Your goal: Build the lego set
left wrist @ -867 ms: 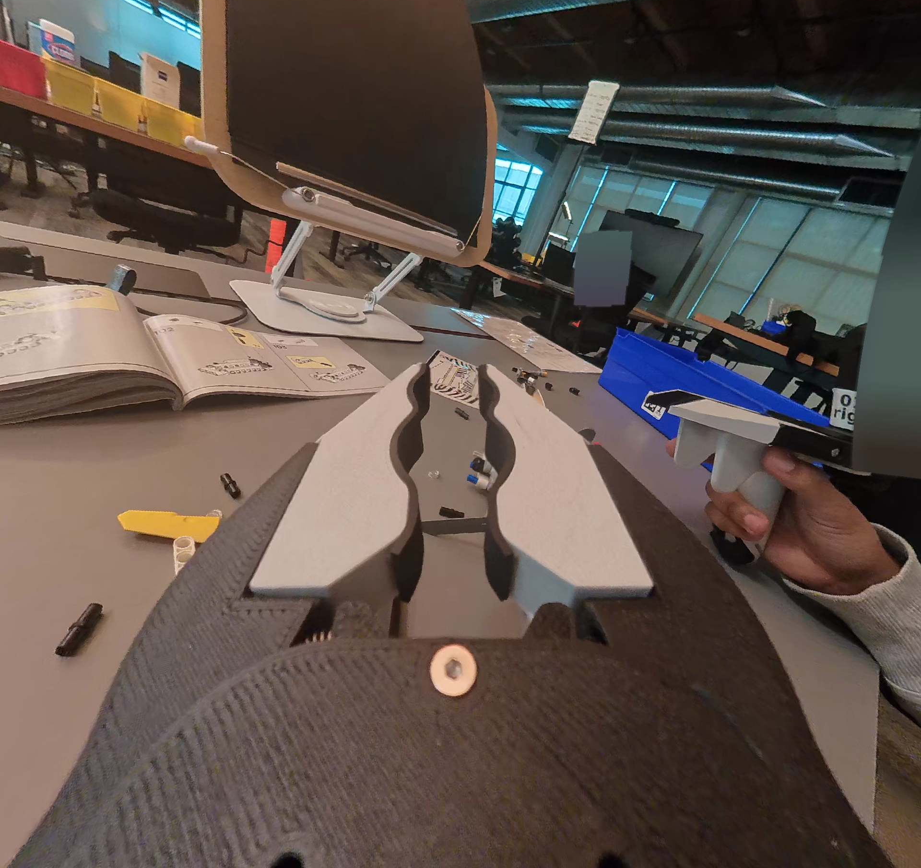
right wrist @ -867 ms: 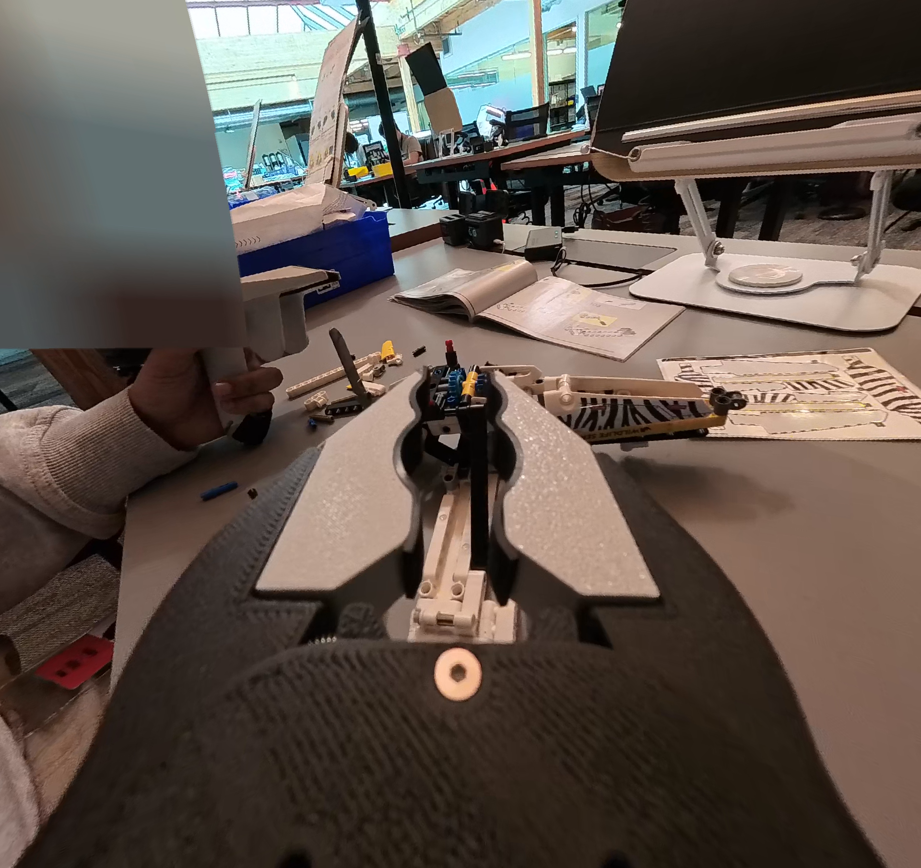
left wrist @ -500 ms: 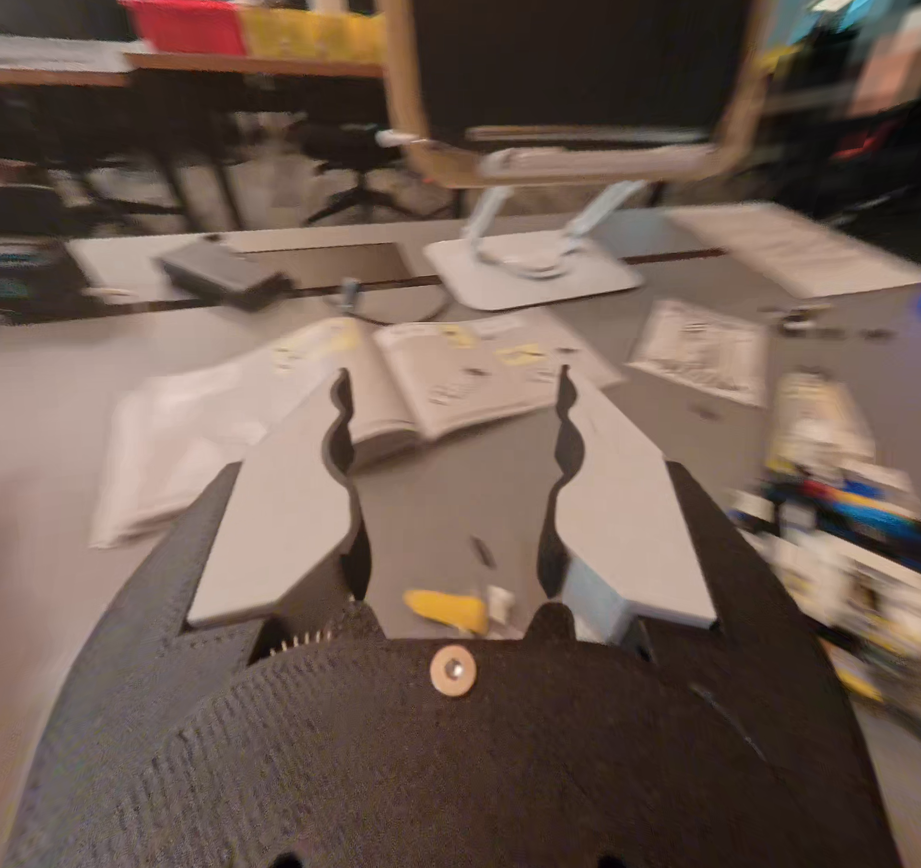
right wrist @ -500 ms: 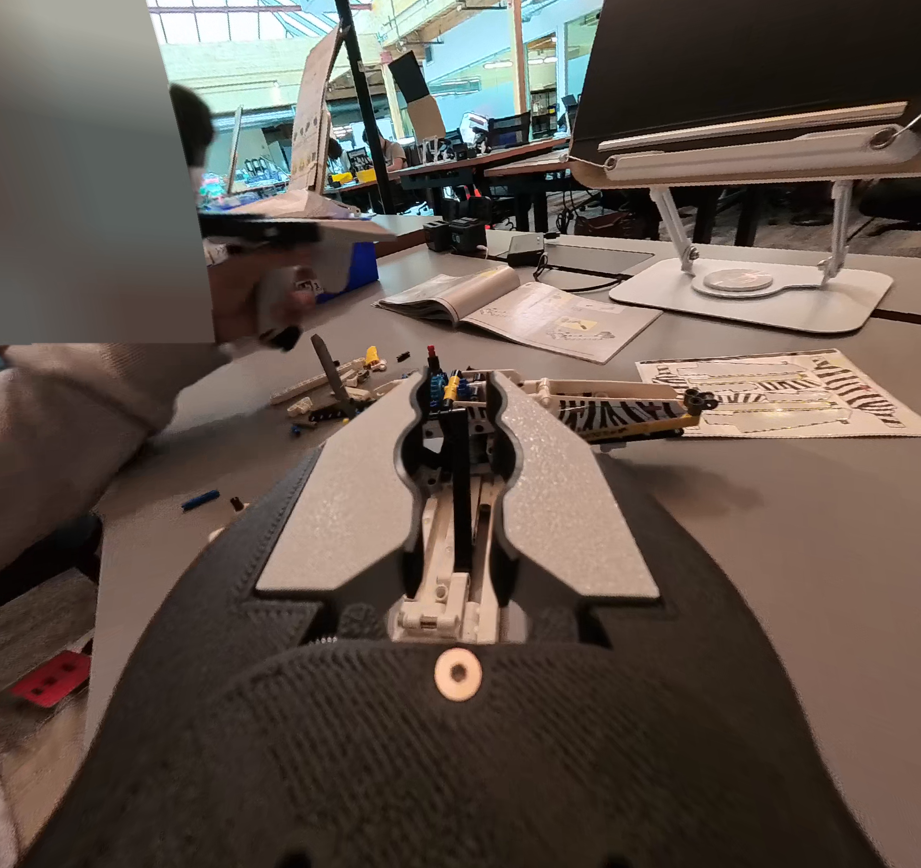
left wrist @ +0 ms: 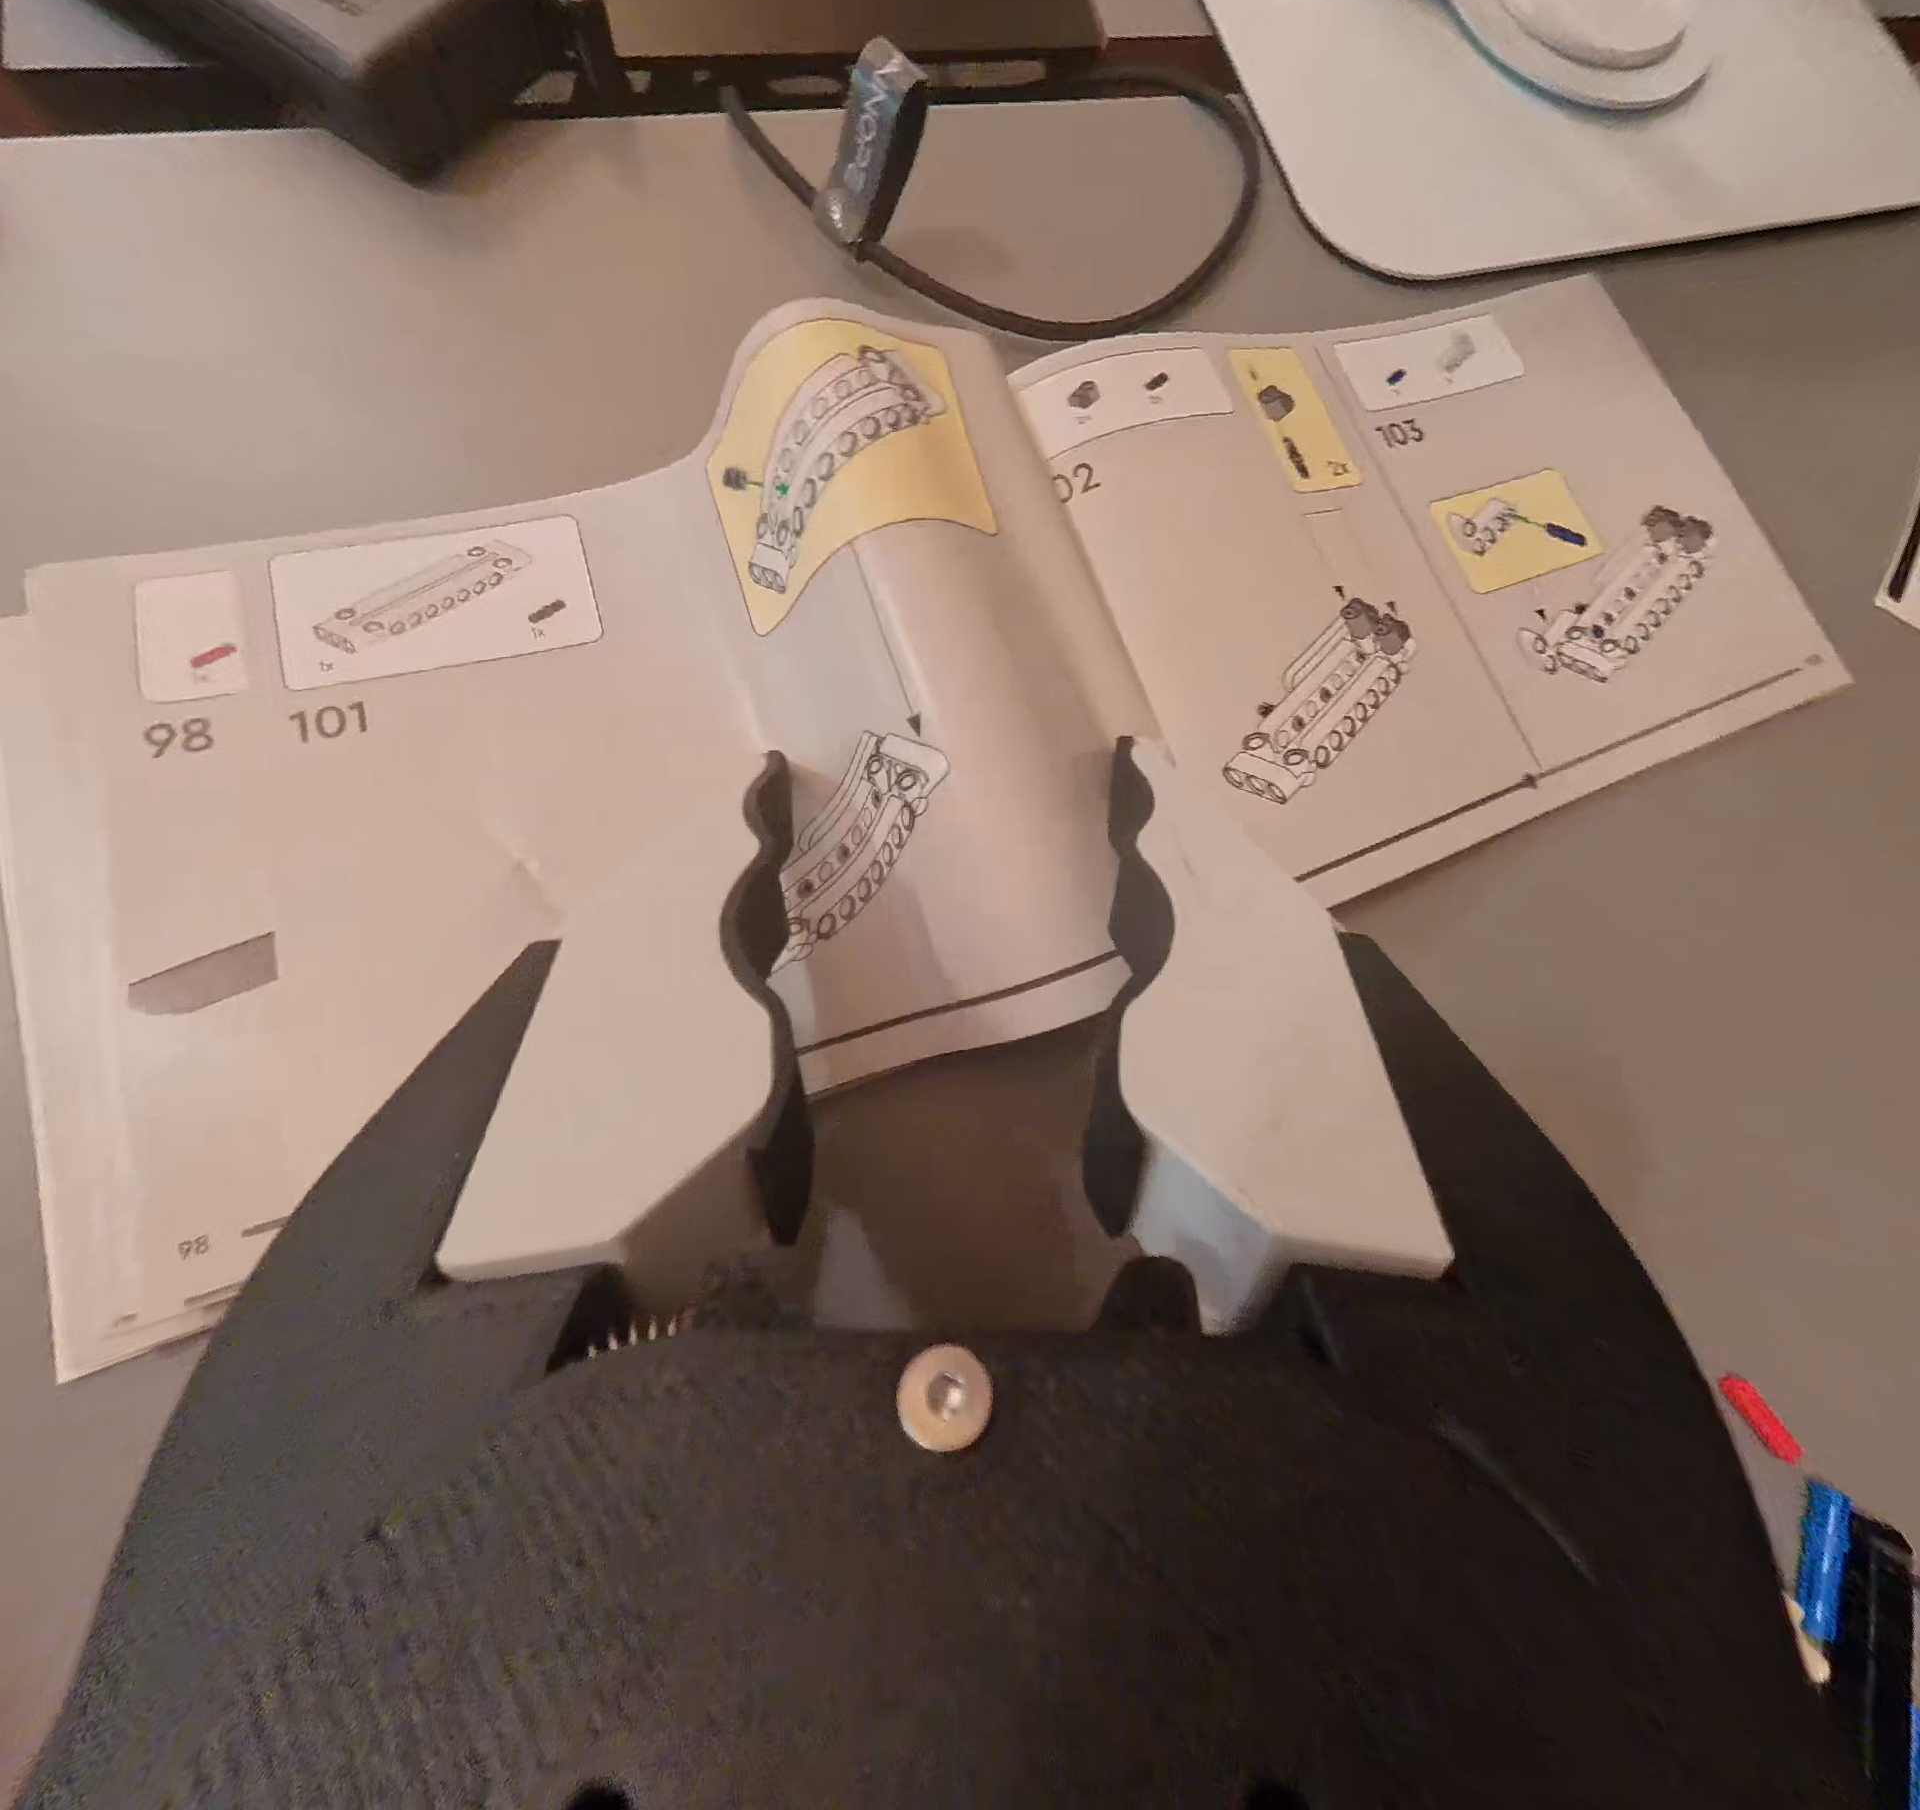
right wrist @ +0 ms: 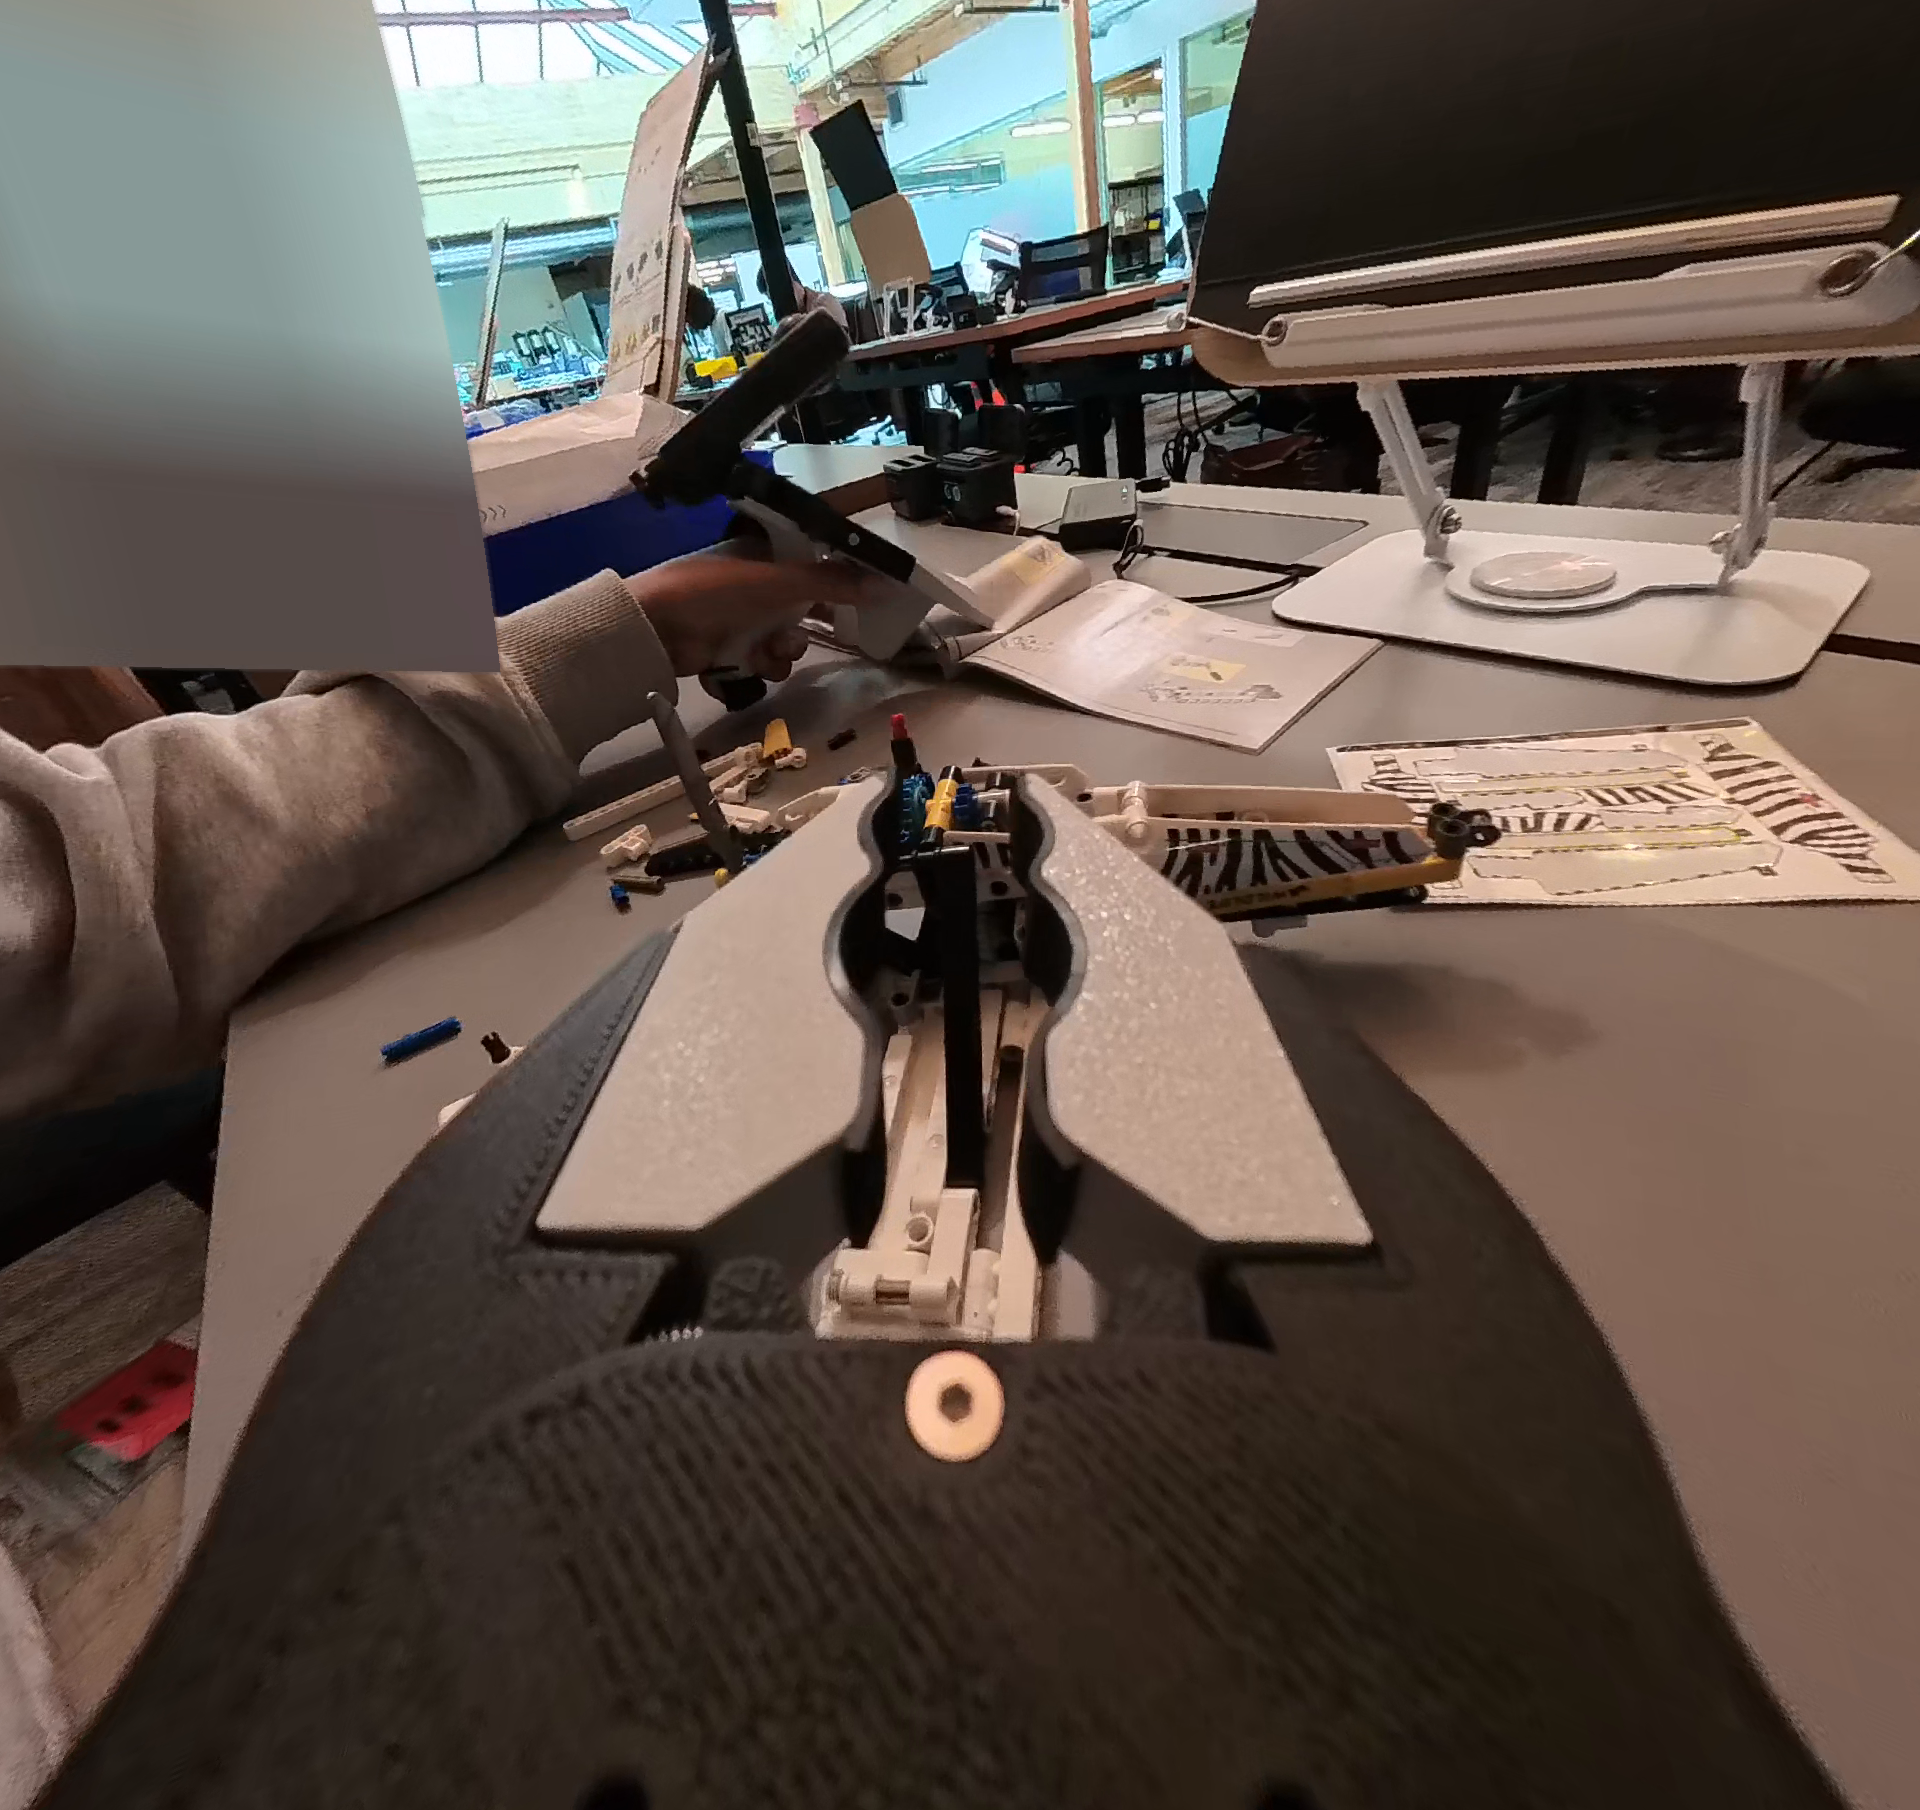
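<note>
Right wrist view: right hand-held gripper [right wrist: 954, 830] pinches the lego model [right wrist: 1226, 841]; left hand-held gripper [left wrist: 943, 773] spread over booklet [left wrist: 1351, 555].

loose lego pieces [right wrist: 717, 804] crowd table's [right wrist: 1558, 1085] left; right clear.

Left gripper [left wrist: 940, 773] fingers spread, tilted downward; right gripper [right wrist: 956, 804] fingers clamped.

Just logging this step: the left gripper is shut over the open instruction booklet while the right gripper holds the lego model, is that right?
Not quite. The left gripper is open, not shut: the left wrist view shows its jaws spread over the open instruction booklet. The right gripper does hold the lego model.
</note>
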